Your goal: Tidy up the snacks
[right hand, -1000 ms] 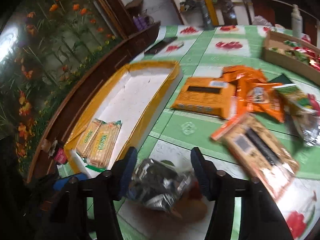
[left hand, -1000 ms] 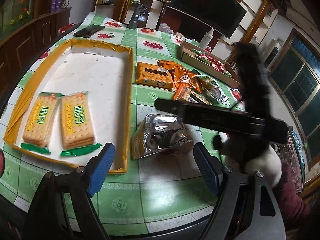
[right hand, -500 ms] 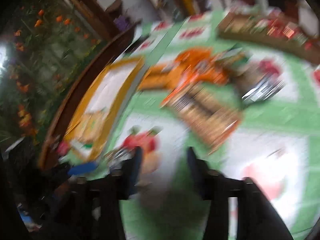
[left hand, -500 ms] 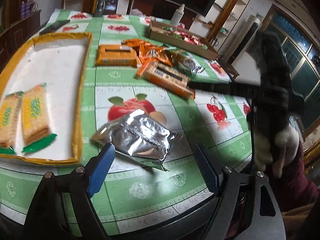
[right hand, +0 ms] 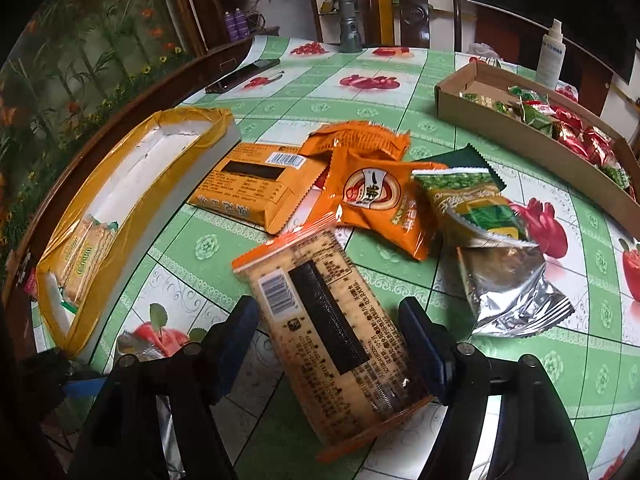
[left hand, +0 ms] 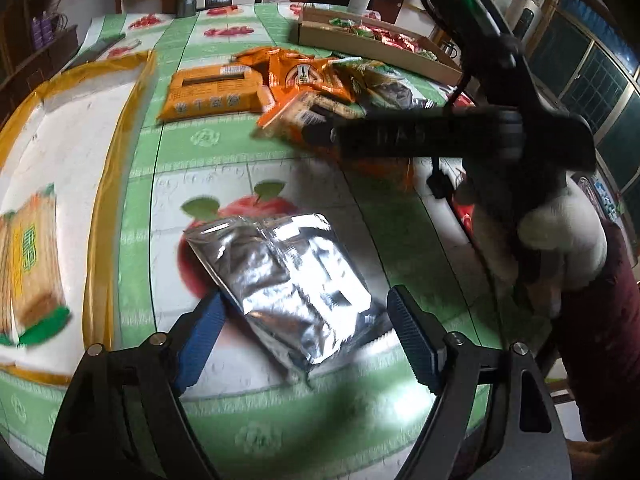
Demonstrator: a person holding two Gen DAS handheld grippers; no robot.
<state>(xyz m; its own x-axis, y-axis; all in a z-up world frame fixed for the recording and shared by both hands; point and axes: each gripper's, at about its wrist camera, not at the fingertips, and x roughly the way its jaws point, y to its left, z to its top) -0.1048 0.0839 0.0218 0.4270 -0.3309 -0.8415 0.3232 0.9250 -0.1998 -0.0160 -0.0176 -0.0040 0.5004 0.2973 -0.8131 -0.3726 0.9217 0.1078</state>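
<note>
Right gripper (right hand: 328, 344) wide, straddling long clear-wrapped cracker pack (right hand: 324, 344) — long axis toward upper left. Left gripper (left hand: 304, 340) wide around crinkled silver foil pouch (left hand: 288, 280) — neither closed.

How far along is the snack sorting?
Early on. Two cracker packs already lie in the yellow-edged tray. The left tool straddles a silver pouch; the right tool straddles a clear-wrapped cracker pack. Orange packets are still loose on the table.
</note>
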